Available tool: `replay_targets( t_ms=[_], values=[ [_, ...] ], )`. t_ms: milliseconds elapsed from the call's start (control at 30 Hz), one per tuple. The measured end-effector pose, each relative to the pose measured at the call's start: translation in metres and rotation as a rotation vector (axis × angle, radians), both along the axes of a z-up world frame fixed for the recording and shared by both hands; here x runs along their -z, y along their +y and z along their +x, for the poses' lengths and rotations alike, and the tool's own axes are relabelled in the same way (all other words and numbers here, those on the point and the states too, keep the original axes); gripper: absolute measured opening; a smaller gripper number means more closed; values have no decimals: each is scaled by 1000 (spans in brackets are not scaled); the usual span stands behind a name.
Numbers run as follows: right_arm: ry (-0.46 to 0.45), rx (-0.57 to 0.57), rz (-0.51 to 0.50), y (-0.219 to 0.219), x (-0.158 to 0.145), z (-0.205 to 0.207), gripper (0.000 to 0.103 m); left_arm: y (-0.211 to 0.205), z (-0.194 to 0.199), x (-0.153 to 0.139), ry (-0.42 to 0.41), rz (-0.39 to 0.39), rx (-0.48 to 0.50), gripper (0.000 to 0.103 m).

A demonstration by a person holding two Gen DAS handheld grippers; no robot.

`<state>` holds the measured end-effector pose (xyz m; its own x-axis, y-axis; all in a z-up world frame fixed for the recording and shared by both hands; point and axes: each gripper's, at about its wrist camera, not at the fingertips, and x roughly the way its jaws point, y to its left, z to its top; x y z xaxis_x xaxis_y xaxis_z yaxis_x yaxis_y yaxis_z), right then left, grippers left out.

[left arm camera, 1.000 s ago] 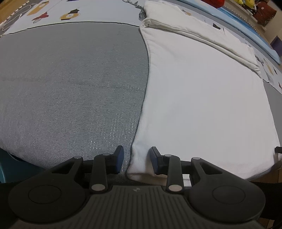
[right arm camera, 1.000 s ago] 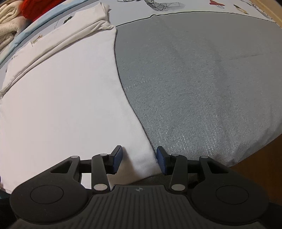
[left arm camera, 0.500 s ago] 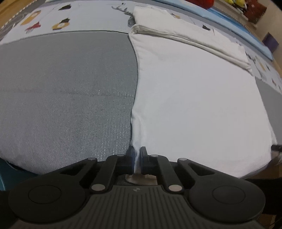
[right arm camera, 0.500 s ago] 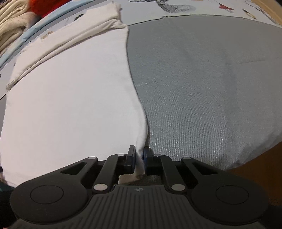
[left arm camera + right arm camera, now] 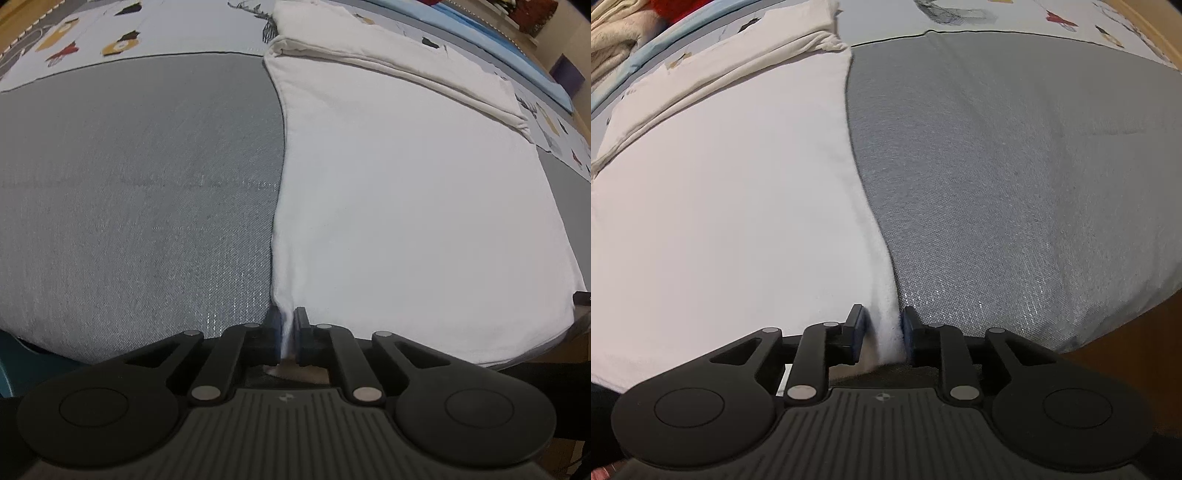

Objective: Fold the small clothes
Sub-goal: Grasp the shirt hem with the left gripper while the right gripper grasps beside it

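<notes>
A: Left wrist view: white garment (image 5: 406, 206) spread flat over right half of frame, on a grey cushioned surface (image 5: 140, 184) filling left half. Far end of garment already turned over into a thick fold at upper centre and upper right. Printed sheet with cartoon animals (image 5: 110, 40) along top left.

B: And the left gripper (image 5: 284, 332)?

A: At lower centre, pressed together on the garment's near left corner, a thin ridge of white cloth pinched between the blue pads. A second ago spread wide astride that same corner; now clamped.

B: Right wrist view?

A: Mirror layout: garment (image 5: 720, 206) over left half, grey surface (image 5: 1015, 166) over right half. Right gripper (image 5: 882, 332) at lower centre, straddling the garment's near right edge. Closed tight on it half a second ago; now jaws opening again, cloth between them but a visible gap on the left pad's side.

B: Meaning for the fold?

A: Probably a regrasp on the right. Only one near corner secured, so lifting the near hem toward the far fold likely premature until the right side bites again. Risk: a lopsided, skewed fold.
</notes>
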<state>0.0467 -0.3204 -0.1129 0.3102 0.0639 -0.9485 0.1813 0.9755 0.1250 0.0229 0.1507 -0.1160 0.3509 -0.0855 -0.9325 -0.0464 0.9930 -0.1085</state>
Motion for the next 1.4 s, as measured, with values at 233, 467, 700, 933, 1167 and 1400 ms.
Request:
replay_targets(
  t_ms=[233, 467, 700, 933, 1167, 1400],
  values=[
    [-12, -6, 47, -2, 1, 2, 10, 2, 0, 2, 11, -14, 1, 8],
    [-1, -38, 11, 7, 2, 2, 14, -3, 2, 3, 11, 8, 32, 10],
    [-4, -39, 14, 10, 3, 4, 12, -3, 3, 0, -6, 20, 24, 7],
    [-10, -40, 17, 9, 2, -1, 12, -3, 3, 2, 6, 17, 29, 8],
    [-5, -45, 14, 8, 2, -2, 13, -3, 5, 3, 5, 17, 24, 9],
    [-8, -75, -11, 16, 0, 0, 12, -12, 2, 2, -26, 62, 75, 6]
  ],
)
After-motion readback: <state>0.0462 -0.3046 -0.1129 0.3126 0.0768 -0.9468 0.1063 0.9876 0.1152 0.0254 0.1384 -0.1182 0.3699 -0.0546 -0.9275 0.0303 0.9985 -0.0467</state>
